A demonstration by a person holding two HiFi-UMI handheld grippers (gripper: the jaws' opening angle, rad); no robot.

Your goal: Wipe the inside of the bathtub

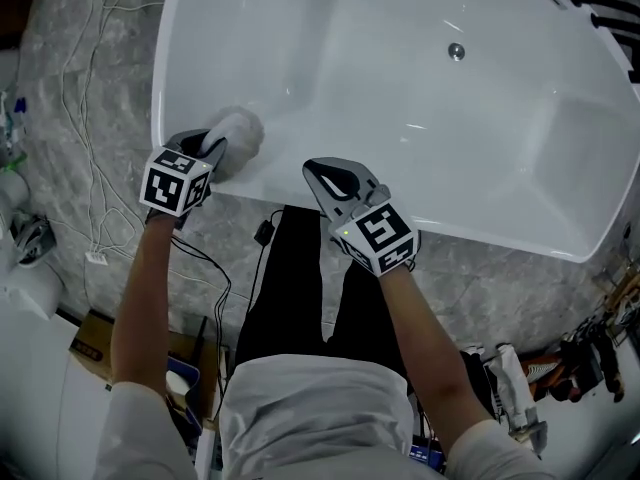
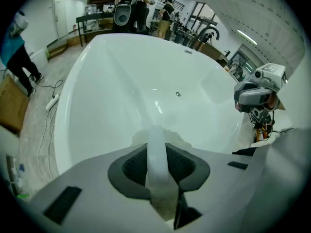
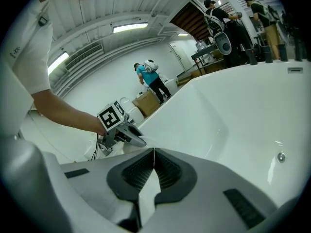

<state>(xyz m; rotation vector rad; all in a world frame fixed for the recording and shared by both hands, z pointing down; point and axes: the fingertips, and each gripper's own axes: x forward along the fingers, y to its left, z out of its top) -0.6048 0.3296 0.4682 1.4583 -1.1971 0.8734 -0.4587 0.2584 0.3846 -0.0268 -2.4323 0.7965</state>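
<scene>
At the bathtub (image 1: 420,98) rim, left gripper (image 1: 212,148) clamps a wiper (image 1: 240,133); right gripper (image 1: 332,171), jaws together.

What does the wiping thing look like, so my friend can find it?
Find the big white bathtub and look at its near rim, toward the left end. There the left hand-held gripper pinches a wiping pad at the rim: a pale, fluffy wad, the only soft fuzzy thing among smooth shiny surfaces.

Overhead, two rim-level views; shared bathtub (image 1: 420,128)
</scene>
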